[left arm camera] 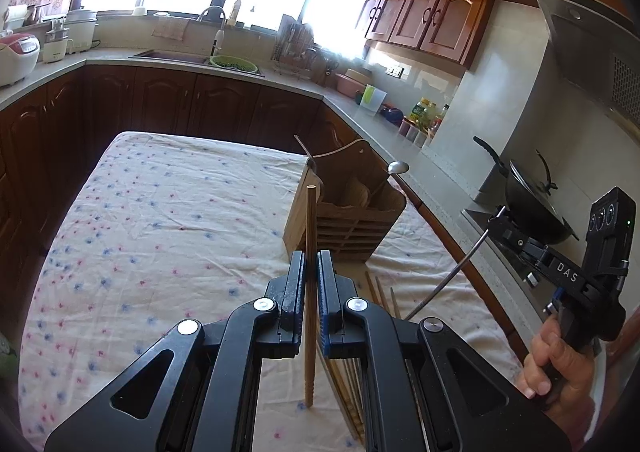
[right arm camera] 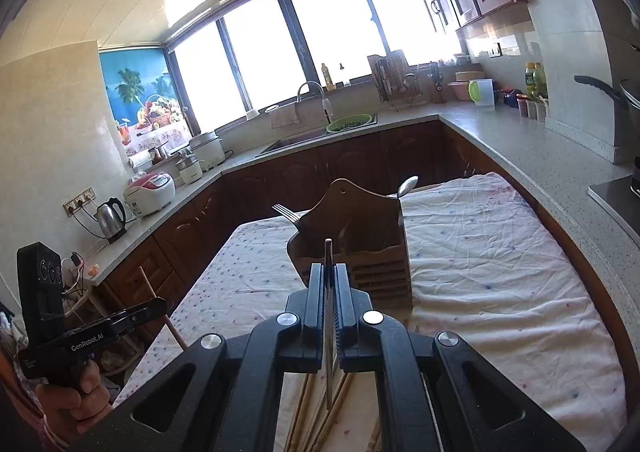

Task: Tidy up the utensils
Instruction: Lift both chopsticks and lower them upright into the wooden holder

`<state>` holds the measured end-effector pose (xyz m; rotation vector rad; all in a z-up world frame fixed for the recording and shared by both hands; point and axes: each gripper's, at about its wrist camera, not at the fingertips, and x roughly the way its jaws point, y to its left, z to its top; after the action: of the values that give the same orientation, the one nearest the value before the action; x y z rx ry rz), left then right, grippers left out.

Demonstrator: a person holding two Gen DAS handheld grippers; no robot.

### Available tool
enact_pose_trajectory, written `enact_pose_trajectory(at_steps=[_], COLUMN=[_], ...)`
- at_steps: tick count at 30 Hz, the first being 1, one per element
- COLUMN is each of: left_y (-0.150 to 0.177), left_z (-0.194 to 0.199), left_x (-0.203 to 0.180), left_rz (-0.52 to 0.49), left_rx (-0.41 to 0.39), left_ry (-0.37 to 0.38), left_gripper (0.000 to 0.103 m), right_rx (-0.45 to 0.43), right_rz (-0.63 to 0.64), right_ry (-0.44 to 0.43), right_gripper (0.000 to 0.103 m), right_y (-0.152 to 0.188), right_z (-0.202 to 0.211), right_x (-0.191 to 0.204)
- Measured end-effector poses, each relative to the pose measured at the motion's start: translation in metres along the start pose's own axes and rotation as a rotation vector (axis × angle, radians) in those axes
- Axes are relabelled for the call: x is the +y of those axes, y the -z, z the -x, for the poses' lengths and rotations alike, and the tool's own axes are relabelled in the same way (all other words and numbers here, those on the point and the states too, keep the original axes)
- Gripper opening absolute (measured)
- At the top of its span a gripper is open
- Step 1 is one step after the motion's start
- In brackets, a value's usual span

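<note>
Both grippers are mid-carry: the left gripper (left arm camera: 309,272) clamps a wooden chopstick (left arm camera: 311,236), the right gripper (right arm camera: 329,284) a thin metal utensil handle (right arm camera: 328,292), each next needing lowering into the wooden holder (left arm camera: 352,204) at the table's (left arm camera: 160,212) far right edge.

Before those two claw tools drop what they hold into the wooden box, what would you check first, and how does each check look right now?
1. Left gripper jaws shut on the wooden chopstick: ok.
2. Right gripper jaws shut on the thin metal utensil: ok.
3. Wooden utensil holder upright on the tablecloth: ok.
4. Free slot left beside the spoon and fork: cannot tell.
5. Chopstick already over the holder: not ok; its lower end hangs above the cloth.
</note>
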<state>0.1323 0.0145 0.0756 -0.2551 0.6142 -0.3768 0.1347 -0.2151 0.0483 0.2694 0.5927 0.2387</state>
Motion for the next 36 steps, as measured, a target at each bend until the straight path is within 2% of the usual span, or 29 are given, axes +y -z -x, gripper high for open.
enact_pose_trajectory(at_steps=[9, 14, 19, 26, 31, 36], left_y=[-0.008, -0.024, -0.054, -0.113, -0.139, -0.135], left_z=[-0.001, -0.003, -0.002, -0.009, -0.037, -0.079], left_x=[-0.005, -0.011, -0.024, -0.040, -0.039, -0.030], left_rz=[-0.006, -0.021, -0.052, -0.077, -0.039, -0.006], left_rx=[-0.021, -0.049, -0.129, -0.279, -0.338, -0.372], left_ry=[0.006, 0.015, 0.020, 0.022, 0.019, -0.021], left_gripper=[0.005, 0.005, 0.005, 0.005, 0.005, 0.005], right_rx=[-0.015, -0.035, -0.087, -0.214, -0.271, -0.270], right_rz=[-0.011, -0.017, -0.018, -0.066, -0.094, -0.097], right_ry=[-0.001, 0.000, 0.013, 0.030, 0.048, 0.081], right_gripper=[0.004, 0.004, 0.004, 0.004, 0.004, 0.004], right_y=[-0.002, -0.010, -0.031, -0.082, -0.115, -0.116], right_z=[0.000, 0.000, 0.000, -0.006, -0.026, -0.059], right_x=[-0.005, -0.009, -0.015, -0.034, -0.048, -0.057])
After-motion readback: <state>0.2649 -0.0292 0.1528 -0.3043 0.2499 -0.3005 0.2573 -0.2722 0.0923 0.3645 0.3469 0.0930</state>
